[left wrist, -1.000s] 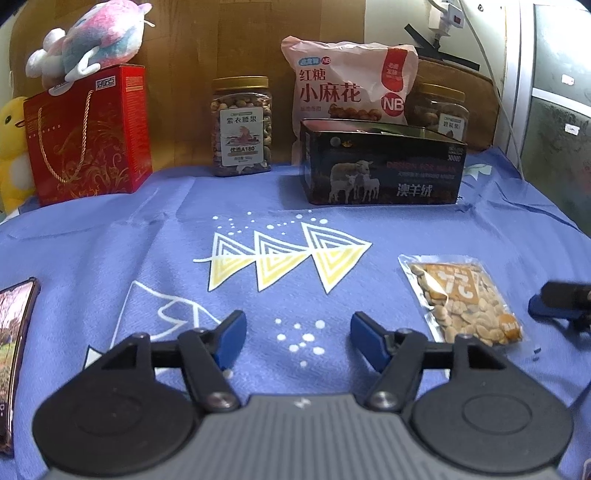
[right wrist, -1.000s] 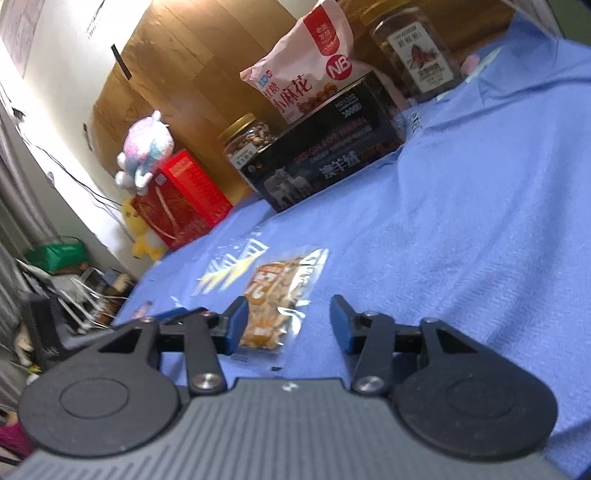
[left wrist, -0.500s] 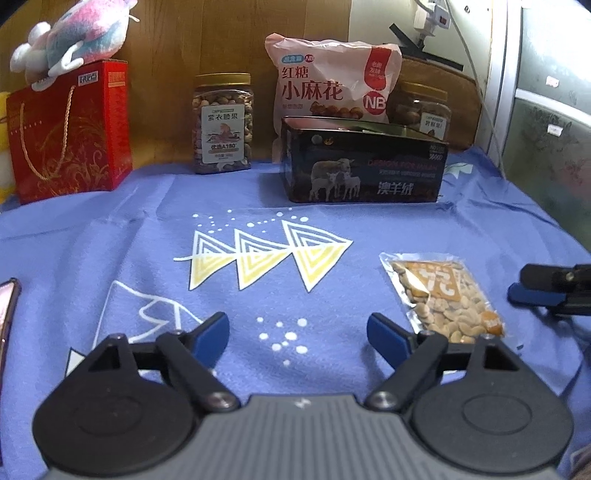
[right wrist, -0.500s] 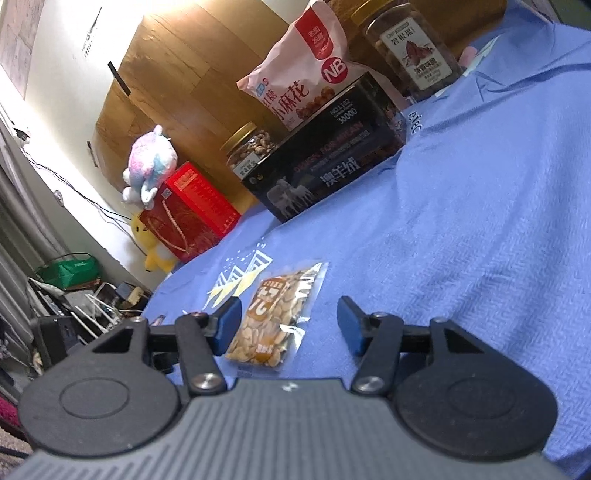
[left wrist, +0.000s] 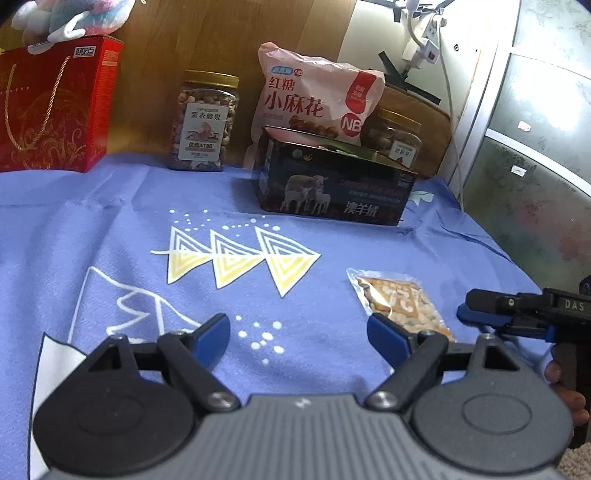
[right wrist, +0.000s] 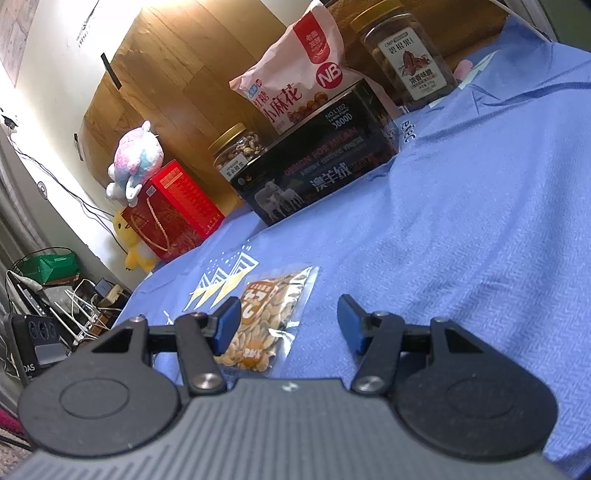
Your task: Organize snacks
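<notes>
A small clear packet of nuts (left wrist: pixel 400 302) lies flat on the blue cloth (left wrist: pixel 110 229); it also shows in the right wrist view (right wrist: pixel 269 314). My left gripper (left wrist: pixel 299 336) is open and empty, low over the cloth, its right finger just in front of the packet. My right gripper (right wrist: pixel 290 323) is open and empty, with the packet's near end by its left finger; it also shows at the right edge of the left wrist view (left wrist: pixel 517 314). A black tin (left wrist: pixel 334 188) stands at the back.
Behind the tin stand a pink snack bag (left wrist: pixel 314 99), a nut jar (left wrist: pixel 203 122) on the left and another jar (left wrist: pixel 397 136) on the right. A red gift box (left wrist: pixel 55 107) with a plush toy (left wrist: pixel 70 18) stands back left. A cabinet (left wrist: pixel 535 147) stands on the right.
My left gripper has opened wider and shifted right toward the packet. My right gripper has moved closer to the packet and opened a little more.
</notes>
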Tool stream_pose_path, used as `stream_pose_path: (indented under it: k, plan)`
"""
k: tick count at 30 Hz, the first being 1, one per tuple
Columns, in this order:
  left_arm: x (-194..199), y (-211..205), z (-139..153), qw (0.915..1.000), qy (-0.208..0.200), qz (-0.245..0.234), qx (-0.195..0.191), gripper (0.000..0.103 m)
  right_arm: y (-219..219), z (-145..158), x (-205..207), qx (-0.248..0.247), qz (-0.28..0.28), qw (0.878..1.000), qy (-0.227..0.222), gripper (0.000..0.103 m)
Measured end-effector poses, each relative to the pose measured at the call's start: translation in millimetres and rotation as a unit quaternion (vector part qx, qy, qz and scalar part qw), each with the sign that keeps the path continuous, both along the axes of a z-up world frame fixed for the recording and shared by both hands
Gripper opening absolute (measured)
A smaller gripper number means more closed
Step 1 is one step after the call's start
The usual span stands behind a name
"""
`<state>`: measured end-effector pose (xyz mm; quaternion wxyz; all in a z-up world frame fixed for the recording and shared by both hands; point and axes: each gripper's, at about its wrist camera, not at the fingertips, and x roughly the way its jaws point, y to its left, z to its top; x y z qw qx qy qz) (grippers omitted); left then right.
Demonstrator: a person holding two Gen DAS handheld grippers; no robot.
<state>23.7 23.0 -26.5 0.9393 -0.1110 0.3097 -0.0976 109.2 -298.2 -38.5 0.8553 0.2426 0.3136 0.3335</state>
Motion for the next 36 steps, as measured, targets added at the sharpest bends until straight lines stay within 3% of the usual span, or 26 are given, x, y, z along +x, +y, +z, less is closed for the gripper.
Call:
stream_pose_path:
  k: [3, 8, 14, 20, 23, 25, 26, 27, 28, 29, 36]
  plan:
    - [0, -1, 0, 1.0, 0.001, 0.0, 0.0, 0.084, 1, 1, 1, 0.01, -0.001, 1.0, 0.021, 0.061]
    - [-1, -4, 1, 0.9997, 0.007, -0.019, -0.012, 0.083, 25, 6, -7, -0.015, 0.058, 0.998, 0.024, 0.061]
    - [11, -5, 4, 0.9944, 0.049, -0.058, -0.074, 0.083, 36, 8, -8, -0.026, 0.08, 0.996, 0.024, 0.06]
    - [41, -4, 0, 0.978, 0.108, -0.087, -0.156, 0.083, 28, 8, -6, -0.015, 0.071, 0.997, 0.039, 0.06]
    - [60, -8, -6, 0.9626, 0.145, -0.107, -0.202, 0.064, 31, 6, -3, -0.01, 0.077, 0.996, 0.044, 0.06]
    - [68, -12, -8, 0.9609, 0.152, -0.106, -0.206, 0.05, 36, 7, -3, -0.013, 0.074, 0.996, 0.039, 0.061]
    - [71, -14, -10, 0.9598, 0.159, -0.108, -0.204, 0.034, 38, 7, -3, -0.016, 0.075, 0.996, 0.035, 0.061]
    - [75, -16, -14, 0.9523, 0.175, -0.118, -0.22, 0.012, 40, 8, -3, -0.02, 0.076, 0.996, 0.03, 0.061]
    - [78, -18, -19, 0.9413, 0.191, -0.127, -0.248, 0.01, 42, 8, -4, -0.026, 0.078, 0.996, 0.025, 0.062]
    - [78, -18, -21, 0.9393, 0.193, -0.122, -0.256, 0.011, 43, 9, -6, -0.033, 0.078, 0.996, 0.016, 0.061]
    - [74, -21, -18, 0.9444, 0.18, -0.122, -0.247, 0.01, 45, 10, -13, -0.057, 0.081, 0.995, -0.013, 0.06]
